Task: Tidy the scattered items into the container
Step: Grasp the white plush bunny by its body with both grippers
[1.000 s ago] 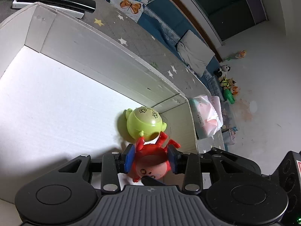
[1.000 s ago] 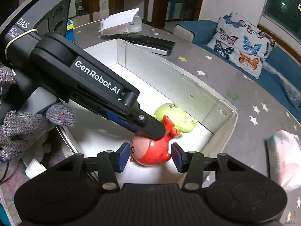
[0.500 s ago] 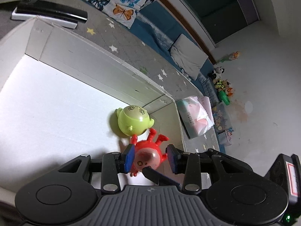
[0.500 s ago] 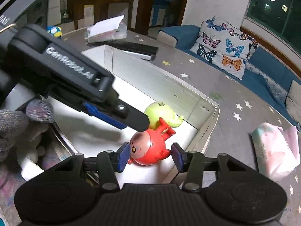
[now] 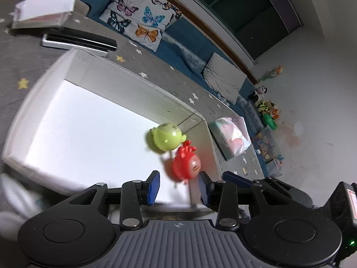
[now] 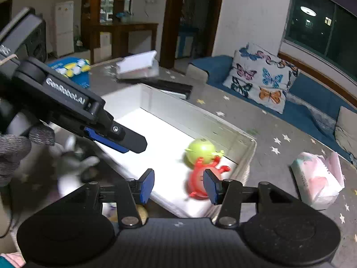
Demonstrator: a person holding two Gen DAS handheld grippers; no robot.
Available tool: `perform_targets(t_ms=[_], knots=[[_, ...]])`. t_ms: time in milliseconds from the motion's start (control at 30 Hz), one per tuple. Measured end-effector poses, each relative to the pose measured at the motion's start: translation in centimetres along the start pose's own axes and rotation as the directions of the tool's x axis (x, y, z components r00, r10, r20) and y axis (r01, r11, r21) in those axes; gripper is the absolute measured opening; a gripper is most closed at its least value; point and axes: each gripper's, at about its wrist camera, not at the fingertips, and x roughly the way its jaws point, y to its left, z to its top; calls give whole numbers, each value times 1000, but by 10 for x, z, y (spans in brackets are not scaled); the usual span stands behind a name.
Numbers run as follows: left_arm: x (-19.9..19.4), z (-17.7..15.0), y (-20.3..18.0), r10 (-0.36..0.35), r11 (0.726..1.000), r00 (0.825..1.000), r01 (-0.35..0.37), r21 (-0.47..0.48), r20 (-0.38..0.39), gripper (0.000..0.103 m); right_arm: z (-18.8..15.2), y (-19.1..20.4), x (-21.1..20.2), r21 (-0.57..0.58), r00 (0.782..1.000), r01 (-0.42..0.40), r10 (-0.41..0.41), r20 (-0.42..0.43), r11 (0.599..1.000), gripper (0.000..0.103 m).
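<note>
A red round toy (image 5: 185,165) lies inside the white box (image 5: 125,82) near its right corner, touching a green round toy (image 5: 166,137). My left gripper (image 5: 178,188) is open and empty, raised above the box's near edge. My right gripper (image 6: 178,186) is open and empty, over the same edge; its right finger hides part of the red toy (image 6: 196,183). The green toy (image 6: 200,150) and box (image 6: 189,114) show there too. The left gripper's fingers (image 6: 125,137) hang over the box.
A grey-and-white plush toy (image 6: 71,163) lies on the grey star cloth left of the box. A tissue pack (image 6: 316,178) lies to the right. A black-and-white flat case (image 5: 78,41) and a tissue box (image 5: 44,11) sit behind. A gloved hand (image 6: 13,151) holds the left gripper.
The left gripper opened, let go of the red toy in the box beside the green one, then rose and drew back. The right gripper also pulled back.
</note>
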Motion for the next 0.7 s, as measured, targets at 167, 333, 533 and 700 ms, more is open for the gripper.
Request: perform_targets(t_ms=[167, 333, 533, 700], knots=[[-27, -17, 7, 39, 999, 999, -40, 3, 33, 40, -8, 27, -20, -29, 997, -67, 67, 27, 997, 49], [-51, -35, 24, 84, 996, 995, -83, -22, 59, 40, -19, 61, -24, -83, 987, -155, 157, 17, 984, 49], [-76, -55, 50, 89, 992, 993, -81, -100, 78, 40, -22, 89, -5, -100, 978, -208, 208, -12, 973, 49], [-91, -64, 67, 86, 985, 992, -71, -156, 94, 40, -26, 104, 8, -96, 970, -241, 237, -42, 966, 49]])
